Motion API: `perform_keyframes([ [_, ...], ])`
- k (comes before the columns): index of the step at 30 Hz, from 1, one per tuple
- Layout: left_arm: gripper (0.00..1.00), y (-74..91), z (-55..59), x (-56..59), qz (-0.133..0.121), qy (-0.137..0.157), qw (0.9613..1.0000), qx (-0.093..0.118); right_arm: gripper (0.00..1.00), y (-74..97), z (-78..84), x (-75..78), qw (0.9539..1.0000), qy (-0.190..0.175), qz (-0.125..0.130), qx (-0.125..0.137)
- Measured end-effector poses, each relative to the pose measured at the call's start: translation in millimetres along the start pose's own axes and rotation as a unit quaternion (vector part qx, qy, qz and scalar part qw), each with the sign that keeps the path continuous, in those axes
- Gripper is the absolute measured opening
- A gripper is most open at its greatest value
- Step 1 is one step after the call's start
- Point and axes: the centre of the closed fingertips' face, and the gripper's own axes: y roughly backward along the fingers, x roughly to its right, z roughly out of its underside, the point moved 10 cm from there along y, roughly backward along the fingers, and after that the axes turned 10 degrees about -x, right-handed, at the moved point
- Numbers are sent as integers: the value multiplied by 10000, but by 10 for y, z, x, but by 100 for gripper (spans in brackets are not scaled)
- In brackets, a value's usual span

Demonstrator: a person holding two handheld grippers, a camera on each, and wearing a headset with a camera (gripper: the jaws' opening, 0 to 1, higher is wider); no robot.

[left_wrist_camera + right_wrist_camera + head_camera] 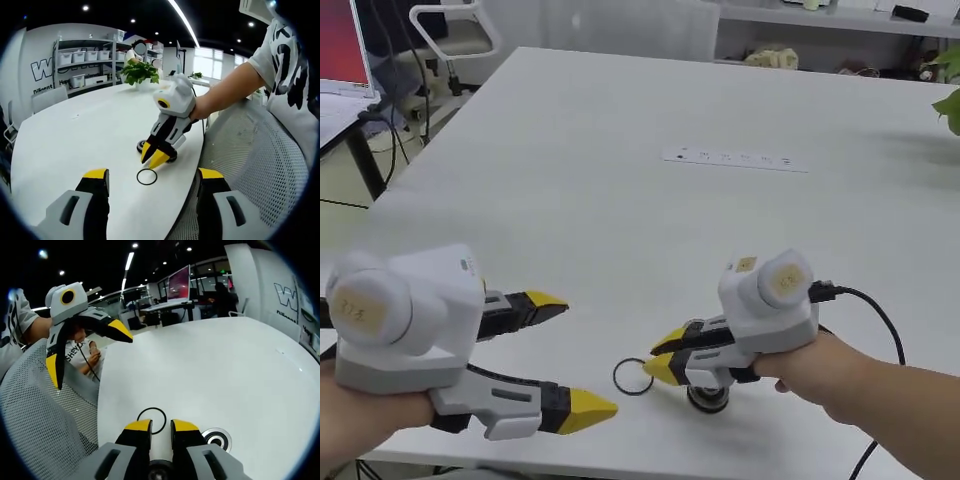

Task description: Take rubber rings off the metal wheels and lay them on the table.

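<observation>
- My left gripper (568, 352) is spread wide. Its two black jaws with yellow wedge tips stand well apart and hold nothing.
- In the left gripper view, my left gripper's (152, 175) tips frame the rubber ring (137, 177), which lies on the table beyond them.
- My right gripper (665, 356) is almost closed, with only a thin slit between its pointed yellow tips. Nothing is pinched in that slit.
- The rubber ring (615, 378) is a thin black hoop lying flat on the smooth white table (620, 180). It sits near the front edge, just beside my right gripper's tips.
- In the right gripper view, the rubber ring (151, 408) lies just beyond my right gripper's (161, 426) tips, partly hidden behind one jaw.
- A round metal wheel (708, 400) sits on the table under the body of my right gripper.
- In the right gripper view, a flat silvery disc with a dark centre (216, 439) lies just beside the jaws.
- A glossy black cable (880, 310) curves away from my right gripper.
- A white mesh chair back (240, 150) shows its fine woven grid.
</observation>
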Motion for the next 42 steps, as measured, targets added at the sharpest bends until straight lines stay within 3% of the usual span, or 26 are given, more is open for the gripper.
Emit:
perform_keyframes([
  [10, 69, -31, -64, 7, 51, -79, 10000, 4, 19, 134, -12, -31, 9998, -23, -42, 217],
  [29, 69, -84, -132, 46, 126, -154, 9998, 0, 33, 480, -91, -70, 9959, -90, -14, 902],
  [42, 69, -183, -213, 61, 235, -262, 9994, -39, 39, 717, 0, -46, 9943, -169, 93, 1051],
])
